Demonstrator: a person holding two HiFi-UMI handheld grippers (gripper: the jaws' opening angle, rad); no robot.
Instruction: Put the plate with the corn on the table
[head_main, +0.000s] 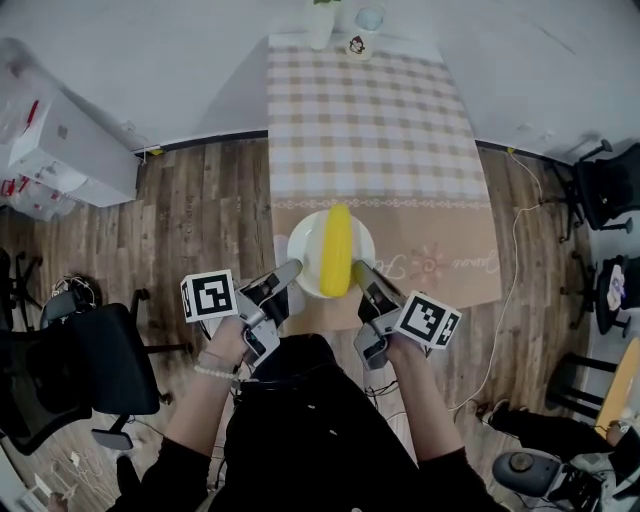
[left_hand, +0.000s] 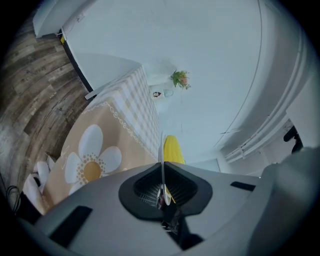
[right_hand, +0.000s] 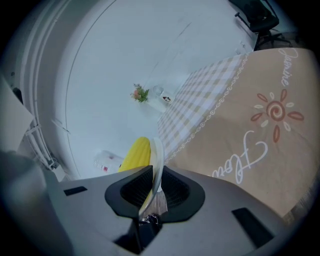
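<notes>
**Both grippers pinch the plate's rim at the table's near edge**

Our left gripper (head_main: 290, 268) (left_hand: 162, 187) has its jaws nearly together, clamped on the left rim of the white plate (head_main: 305, 240) (left_hand: 162, 150). The rim runs edge-on between the ribbed pads. Our right gripper (head_main: 358, 268) (right_hand: 152, 187) grips the opposite rim the same way, the thin plate (right_hand: 157, 155) wedged between its jaws.

The plate sits between the two grippers, just ahead of their tips. It is over the tan cloth (head_main: 450, 265) at the table's (head_main: 480, 180) near edge, closer to the near left corner than to the right. We cannot tell whether it touches the cloth.

Our left hand (head_main: 228, 345) and right hand (head_main: 405, 350) reach forward from the body with the forearms roughly parallel. The grippers angle inward toward each other, and each marker cube (head_main: 209, 296) sits on the outer side, facing up.

The corn (head_main: 336, 250) (left_hand: 172, 149) (right_hand: 135, 155) lies across the middle of the plate. Its long axis runs from the table's near edge toward the far edge, with the far end pointing at the checked cloth (head_main: 370, 110).
</notes>
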